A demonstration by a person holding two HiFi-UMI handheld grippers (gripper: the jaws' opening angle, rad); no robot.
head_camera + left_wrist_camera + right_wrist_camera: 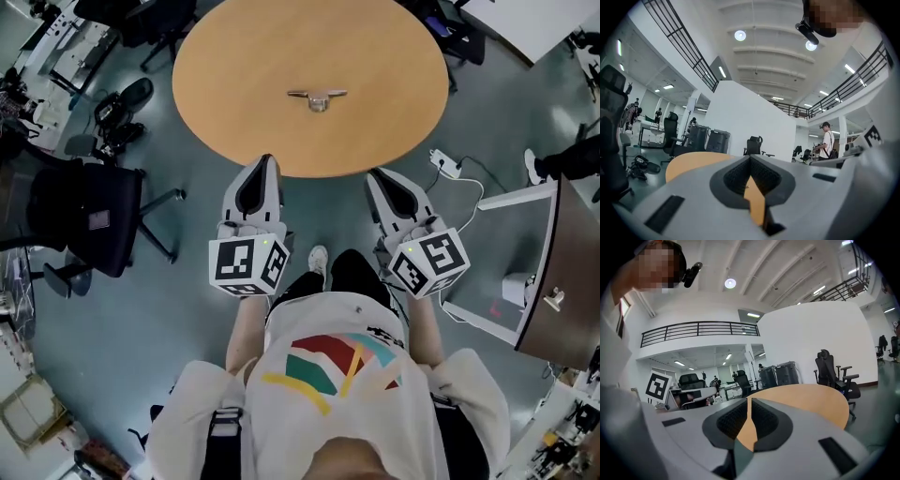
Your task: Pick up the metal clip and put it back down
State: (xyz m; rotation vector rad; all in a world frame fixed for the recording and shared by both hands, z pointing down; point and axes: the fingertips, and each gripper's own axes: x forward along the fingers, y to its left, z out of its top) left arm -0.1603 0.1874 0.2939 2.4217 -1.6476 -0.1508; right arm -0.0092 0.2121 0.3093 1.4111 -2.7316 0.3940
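The metal clip (317, 97) lies flat on the round wooden table (234, 66), near its middle, with nothing touching it. Both grippers hover side by side just off the table's near edge, pointing at it. My left gripper (267, 159) is shut, its tips together and nothing between them; in the left gripper view the left gripper (750, 157) shows only a sliver of tabletop behind the closed tips. My right gripper (374, 174) is shut and empty too, and the right gripper (750, 400) points across the table (811, 401).
A black office chair (84, 211) stands to the left of the person. A white power strip (446, 165) with a cable lies on the floor to the right, next to a brown desk (567, 272). More chairs stand beyond the table (459, 33).
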